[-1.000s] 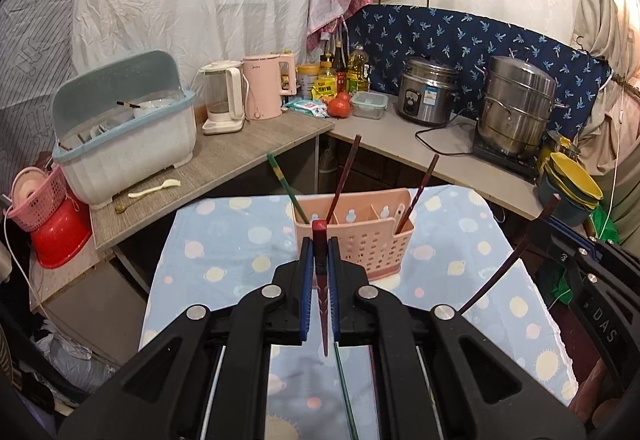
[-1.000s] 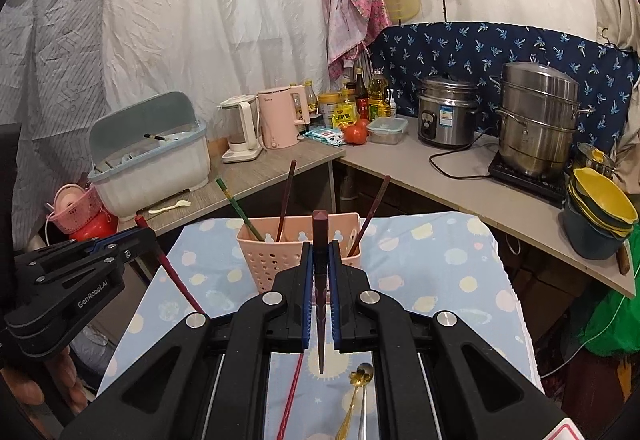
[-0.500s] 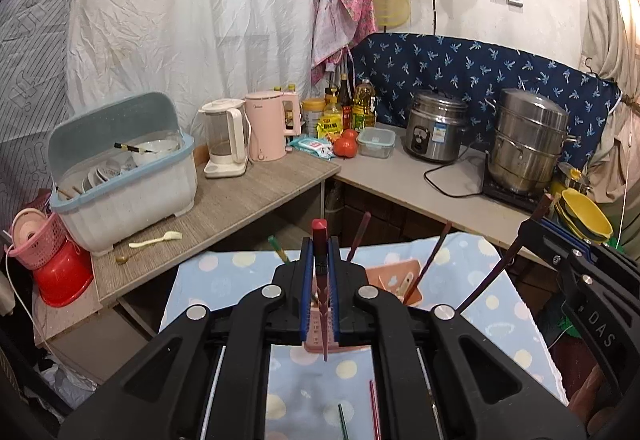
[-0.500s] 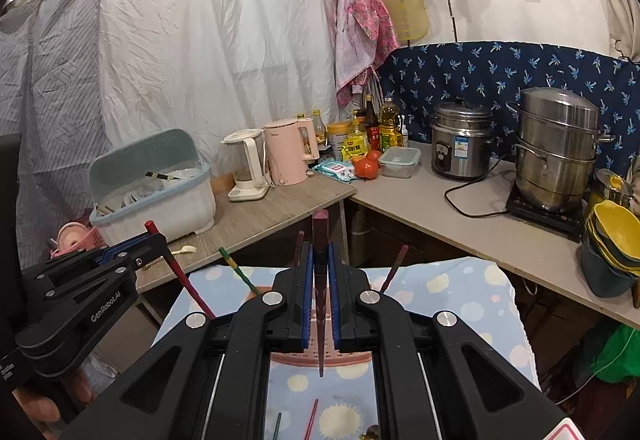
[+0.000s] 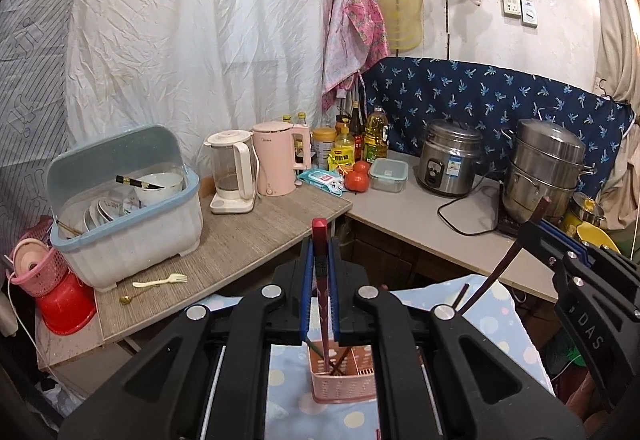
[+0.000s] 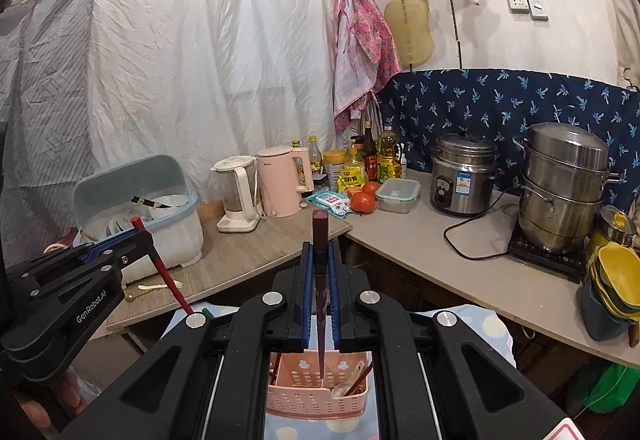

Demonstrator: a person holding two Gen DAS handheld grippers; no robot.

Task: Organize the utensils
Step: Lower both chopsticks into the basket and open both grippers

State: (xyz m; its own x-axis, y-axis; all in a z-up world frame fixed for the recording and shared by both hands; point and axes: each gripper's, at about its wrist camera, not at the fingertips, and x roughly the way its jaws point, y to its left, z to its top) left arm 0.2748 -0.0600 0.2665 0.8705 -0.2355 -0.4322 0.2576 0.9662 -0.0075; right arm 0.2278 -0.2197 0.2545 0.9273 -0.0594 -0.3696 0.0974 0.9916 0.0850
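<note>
Pink basket (image 6: 316,396), red chopstick (image 5: 320,268), dotted blue cloth (image 5: 496,324)

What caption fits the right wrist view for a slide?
Right gripper shut on a dark chopstick above the pink utensil basket; left gripper holds a red one.

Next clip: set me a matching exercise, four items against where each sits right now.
Items:
1. red-topped chopstick
2. dark maroon chopstick
3. cream plastic fork
4. pink slotted utensil basket

Places:
A. on the spotted blue cloth
B. clamped in the right gripper
C. on the wooden counter beside the dish rack
D. clamped in the left gripper

Pairs: 1-D, 2-B, 3-C, 4-A
</note>
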